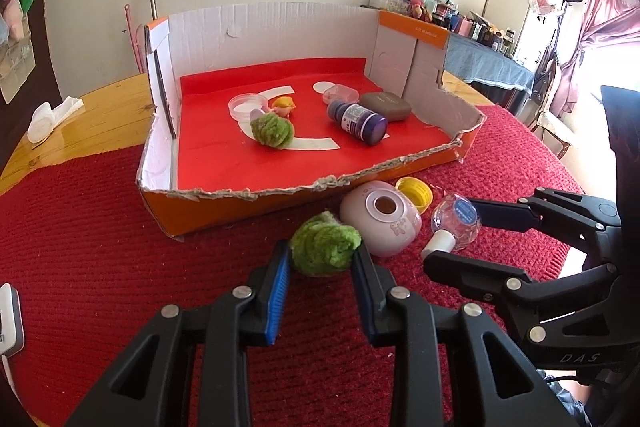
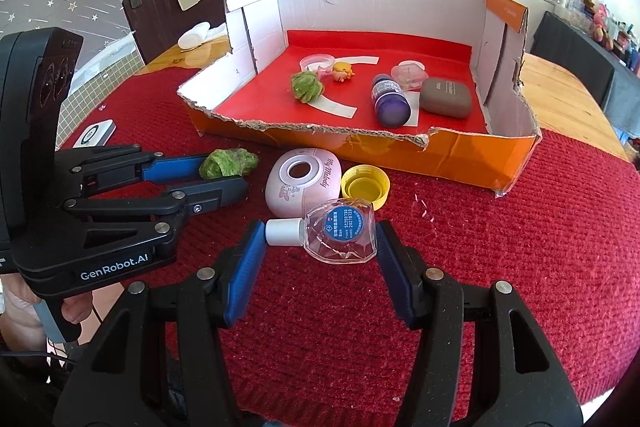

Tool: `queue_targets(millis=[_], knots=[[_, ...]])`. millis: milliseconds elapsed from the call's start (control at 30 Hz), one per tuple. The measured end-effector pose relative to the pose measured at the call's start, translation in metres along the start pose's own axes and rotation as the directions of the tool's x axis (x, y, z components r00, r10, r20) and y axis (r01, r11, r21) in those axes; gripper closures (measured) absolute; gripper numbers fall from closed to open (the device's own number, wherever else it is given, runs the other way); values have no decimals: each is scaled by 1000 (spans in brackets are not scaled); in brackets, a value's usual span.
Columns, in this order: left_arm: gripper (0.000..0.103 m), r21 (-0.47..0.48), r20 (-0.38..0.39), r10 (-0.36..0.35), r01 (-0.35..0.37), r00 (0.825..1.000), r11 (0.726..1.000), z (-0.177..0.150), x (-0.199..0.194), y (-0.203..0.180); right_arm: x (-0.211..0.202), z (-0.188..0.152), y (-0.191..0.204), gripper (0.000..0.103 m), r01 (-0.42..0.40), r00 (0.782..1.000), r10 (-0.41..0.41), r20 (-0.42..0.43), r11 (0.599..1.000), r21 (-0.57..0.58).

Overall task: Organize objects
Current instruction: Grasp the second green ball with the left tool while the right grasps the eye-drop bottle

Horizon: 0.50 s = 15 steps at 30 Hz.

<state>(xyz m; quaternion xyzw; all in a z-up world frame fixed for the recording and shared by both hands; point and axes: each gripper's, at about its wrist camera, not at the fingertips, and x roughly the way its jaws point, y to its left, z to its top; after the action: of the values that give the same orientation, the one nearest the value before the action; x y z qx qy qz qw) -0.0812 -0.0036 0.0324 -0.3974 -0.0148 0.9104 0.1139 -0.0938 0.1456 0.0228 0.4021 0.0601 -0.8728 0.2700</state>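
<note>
Blue-padded left tongs (image 1: 320, 259) sit closest to the lens, and they're pinching the green fuzzy ball (image 1: 323, 247) from both sides, pads pressed into the fluff. It rests on the red knit cloth (image 1: 100, 227) just in front of the orange cardboard box (image 1: 248, 205). I'd guess it weighs almost nothing and squishes a lot, so a hold across its middle like this should be fine; only worry is loose fibres snagging on the pads.

Right of the ball, still in front of the box, the right tongs (image 2: 318, 247) straddle the clear eye-drop bottle (image 2: 340, 237), which lies on its side with its white cap toward the left pad. Jaws stand partly apart, and the pads look to be against the cap end and the far side of the body, though I can't tell for sure that they're squeezing. Hard, slick plastic and light, so I'd grip the flat body rather than the cap or it might squirt out.

Between the two, touching the box front or nearly, there's a pink rounded case (image 2: 302, 183) and a yellow cap (image 2: 366, 185).

Inside the box: a second green ball (image 1: 272, 130), a little doll figure (image 1: 283, 106), a purple bottle (image 1: 357, 123), a grey case (image 1: 386, 105) and a couple of clear lids.
</note>
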Motion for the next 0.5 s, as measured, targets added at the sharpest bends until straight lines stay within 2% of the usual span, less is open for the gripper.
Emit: queue_targets(millis=[333, 500], knots=[[71, 9, 67, -13, 12, 998, 1000, 17, -23, -3, -23, 22, 1, 49, -70, 996, 70, 60, 998, -6], [71, 4, 85, -6, 6, 996, 1000, 28, -25, 2, -27, 37, -3, 49, -61, 996, 62, 72, 998, -15]])
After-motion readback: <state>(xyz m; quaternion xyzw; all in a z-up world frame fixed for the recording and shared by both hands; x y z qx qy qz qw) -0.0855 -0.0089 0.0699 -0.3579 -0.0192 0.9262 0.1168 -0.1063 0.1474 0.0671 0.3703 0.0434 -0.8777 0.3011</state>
